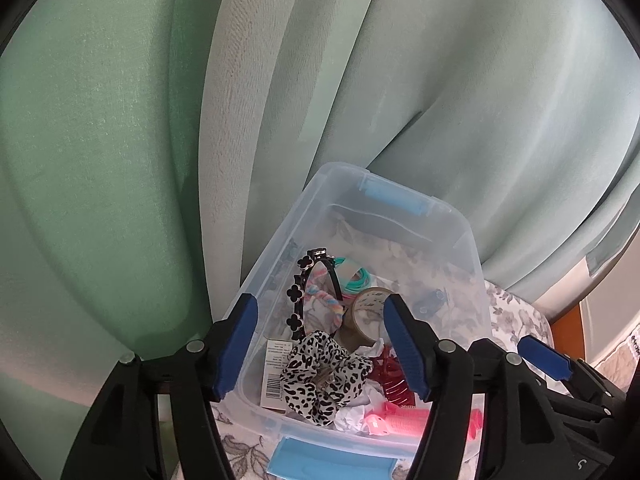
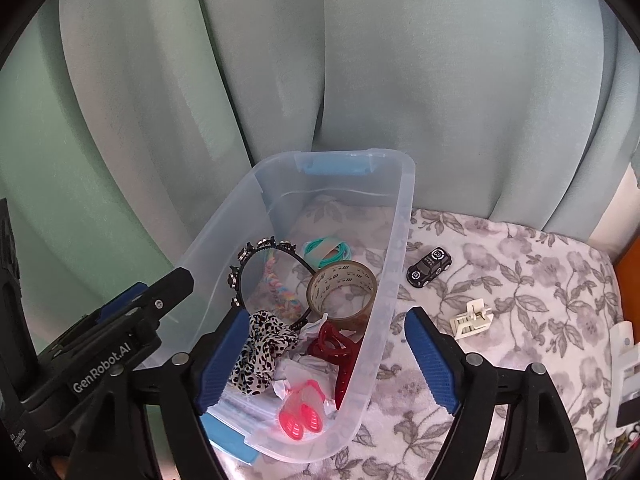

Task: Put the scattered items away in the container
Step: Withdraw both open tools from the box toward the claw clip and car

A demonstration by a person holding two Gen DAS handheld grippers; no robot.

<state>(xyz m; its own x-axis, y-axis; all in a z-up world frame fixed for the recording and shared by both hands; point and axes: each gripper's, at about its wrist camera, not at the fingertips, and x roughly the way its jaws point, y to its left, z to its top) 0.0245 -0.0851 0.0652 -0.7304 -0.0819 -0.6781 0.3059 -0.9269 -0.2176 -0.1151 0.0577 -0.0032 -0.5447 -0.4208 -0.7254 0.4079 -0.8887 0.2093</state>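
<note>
Both wrist views look steeply down, close, sharing the clear container (image 1: pixel 280 236) (image 2: pixel 400 216).

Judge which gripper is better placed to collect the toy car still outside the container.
Right. The black toy car lies on the floral cloth beside the container, just ahead of the open right gripper. The left gripper, also open, hangs over the container.

We see a big curtain (image 2: pixel 360 80) hanging behind everything. It is pale green and falls in long, soft folds. Daylight glows through it, brighter on the right and darker green on the left. Below it lies a white cloth (image 2: pixel 520 280) with grey flowers and leaves on it. At the far right edge we see a bit of orange-brown wood (image 2: pixel 630 264).
</note>
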